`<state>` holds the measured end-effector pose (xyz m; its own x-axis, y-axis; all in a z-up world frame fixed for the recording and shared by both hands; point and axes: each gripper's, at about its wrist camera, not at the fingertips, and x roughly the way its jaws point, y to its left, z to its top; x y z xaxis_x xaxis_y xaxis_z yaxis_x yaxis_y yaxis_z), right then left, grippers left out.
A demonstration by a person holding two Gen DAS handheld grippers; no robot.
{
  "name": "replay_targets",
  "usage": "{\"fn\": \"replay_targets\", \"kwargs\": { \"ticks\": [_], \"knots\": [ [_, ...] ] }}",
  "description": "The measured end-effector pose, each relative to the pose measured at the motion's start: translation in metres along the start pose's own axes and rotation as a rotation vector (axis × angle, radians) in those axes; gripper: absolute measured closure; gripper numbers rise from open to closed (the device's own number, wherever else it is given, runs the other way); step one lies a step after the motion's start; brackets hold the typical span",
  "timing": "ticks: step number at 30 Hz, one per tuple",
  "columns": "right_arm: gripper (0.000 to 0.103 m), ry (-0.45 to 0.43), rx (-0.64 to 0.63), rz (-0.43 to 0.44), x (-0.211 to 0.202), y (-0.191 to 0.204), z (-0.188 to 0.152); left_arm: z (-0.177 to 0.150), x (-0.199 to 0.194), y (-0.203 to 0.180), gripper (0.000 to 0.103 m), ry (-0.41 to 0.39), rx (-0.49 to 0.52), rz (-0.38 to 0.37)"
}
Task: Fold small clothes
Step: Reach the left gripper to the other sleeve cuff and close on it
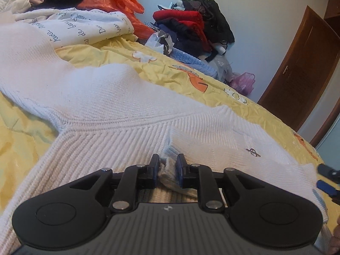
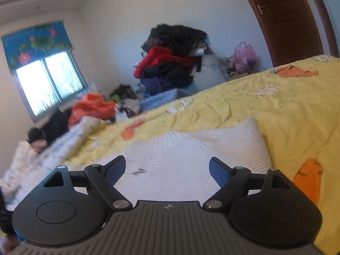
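Already left tongs (image 1: 166, 165) pinched the soft, floppy white sweater (image 1: 106, 97) hem at 6 o'clock; right tongs (image 2: 167, 170) gaped empty.

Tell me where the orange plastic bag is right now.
In the left wrist view the orange plastic bag lies at the top, on the far side of the bed, behind the script-printed white cloth and left of the red-and-black clothes pile.

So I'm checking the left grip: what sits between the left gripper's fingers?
In the left wrist view, a bunched fold of the white knit sweater sits between the left gripper fingers, pinched at its ribbed edge. Nothing else is in the gap.
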<state>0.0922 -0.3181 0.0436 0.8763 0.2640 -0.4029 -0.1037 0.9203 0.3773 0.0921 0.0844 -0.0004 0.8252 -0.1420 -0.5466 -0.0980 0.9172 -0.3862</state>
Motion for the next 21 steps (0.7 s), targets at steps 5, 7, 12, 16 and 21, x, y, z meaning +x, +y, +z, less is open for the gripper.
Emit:
{"fn": "replay_targets", "kwargs": {
  "ticks": [5, 7, 12, 16, 21],
  "knots": [
    [0.023, 0.160, -0.124, -0.097, 0.053, -0.018, -0.001, -0.001, -0.001, 0.006, 0.083, 0.001, -0.035, -0.031],
    [0.022, 0.150, -0.168, -0.107, 0.053, -0.012, -0.009, -0.001, -0.001, 0.006, 0.083, 0.000, -0.038, -0.033],
    [0.017, 0.160, -0.214, -0.122, 0.055, -0.005, -0.013, 0.003, -0.003, 0.008, 0.083, 0.021, -0.041, -0.045],
    [0.015, 0.157, -0.191, -0.096, 0.054, -0.008, -0.009, 0.016, -0.028, 0.018, 0.075, 0.010, 0.015, -0.021],
    [0.013, 0.134, -0.125, -0.041, 0.047, -0.019, -0.007, 0.057, -0.074, 0.069, 0.021, -0.224, 0.092, 0.212]
  ]
}}
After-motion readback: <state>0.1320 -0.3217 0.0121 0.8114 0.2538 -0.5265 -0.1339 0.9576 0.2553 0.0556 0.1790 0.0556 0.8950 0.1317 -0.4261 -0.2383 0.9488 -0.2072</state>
